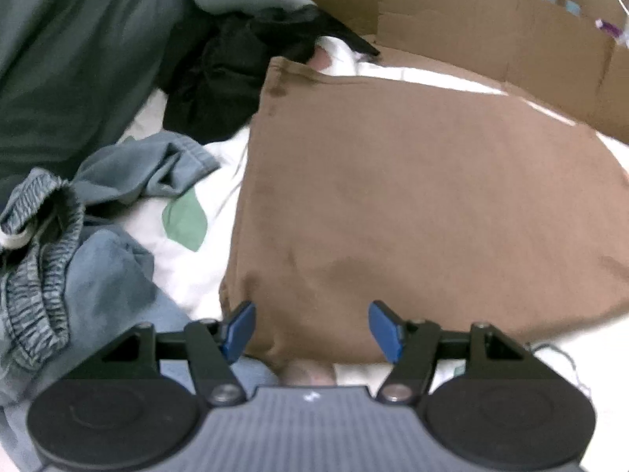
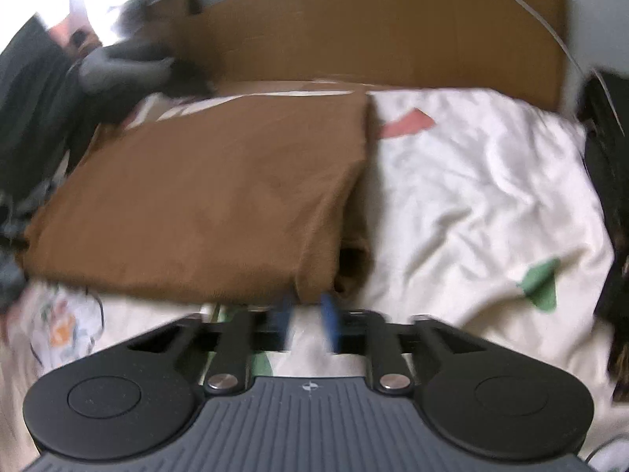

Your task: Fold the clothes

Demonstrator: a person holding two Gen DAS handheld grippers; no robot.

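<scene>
Left tool (image 1: 311,330) gapes at the brown garment (image 1: 412,204); the motion-blurred right tool (image 2: 308,320) pinches its corner.

- Folded brown cloth garment (image 1: 412,204): matt, soft knit, faintly creased.
- White printed bedsheet (image 2: 483,196): smooth cloth, slight sheen, rumpled.
- Blue-grey cloth shorts with ribbed elastic waistband (image 1: 47,259): matt, puckered.
- Brown corrugated cardboard wall (image 2: 385,35): dull, flat paper.
- Black plastic left gripper (image 1: 311,330): matt; blue pads (image 1: 240,328), bare metal pivots.

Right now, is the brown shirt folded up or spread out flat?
Folded. The brown shirt lies as a neat rectangle on the white sheet, with doubled layers showing at its near right corner.
</scene>
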